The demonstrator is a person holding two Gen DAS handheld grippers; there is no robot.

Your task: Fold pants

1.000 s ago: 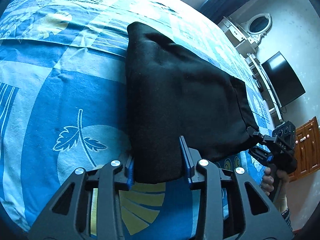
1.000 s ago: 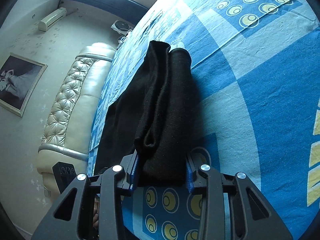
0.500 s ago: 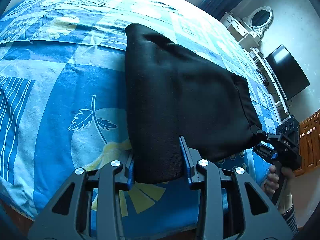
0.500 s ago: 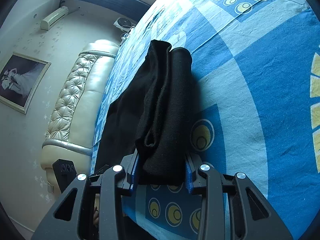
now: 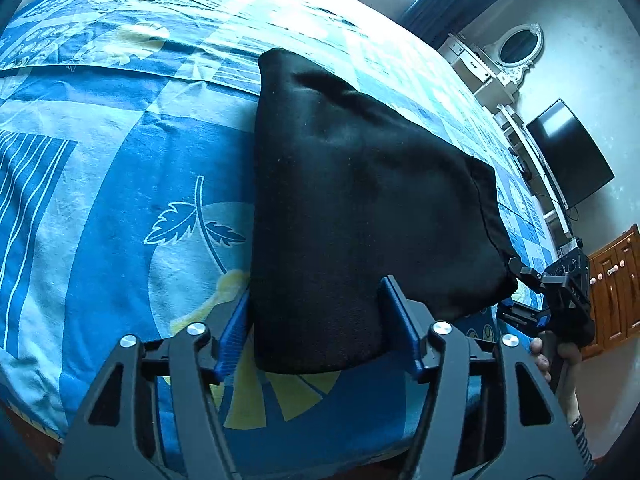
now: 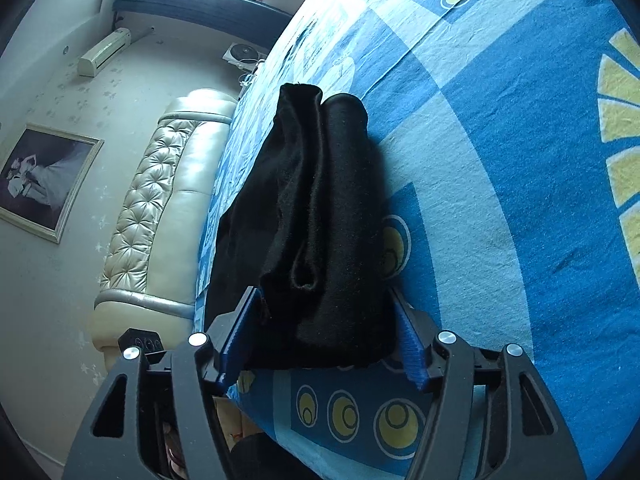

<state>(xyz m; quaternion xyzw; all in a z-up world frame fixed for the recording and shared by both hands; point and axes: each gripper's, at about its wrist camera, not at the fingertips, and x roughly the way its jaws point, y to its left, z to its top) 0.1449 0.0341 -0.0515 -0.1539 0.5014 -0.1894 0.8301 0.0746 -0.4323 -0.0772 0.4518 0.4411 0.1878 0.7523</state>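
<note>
The black pants point(image 5: 360, 208) lie folded in a thick stack on the blue patterned bed sheet point(image 5: 120, 184). My left gripper point(image 5: 320, 320) is shut on the near left end of the stack, which fills the gap between its blue pads. My right gripper point(image 6: 320, 332) is shut on the other near end of the pants point(image 6: 320, 208), where several layers bunch up between its pads. The right gripper also shows in the left wrist view point(image 5: 560, 296), held by a hand at the stack's right corner.
The bed's front edge runs just under both grippers. A padded cream headboard point(image 6: 160, 208) stands at the left. A framed picture point(image 6: 44, 180), a white dresser with an oval mirror point(image 5: 516, 48), a dark TV point(image 5: 568, 160) and a wooden cabinet point(image 5: 616, 288) line the walls.
Both grippers have drawn back toward the bed's front edge with the pants still held. The stack has slid along the sheet with them.
</note>
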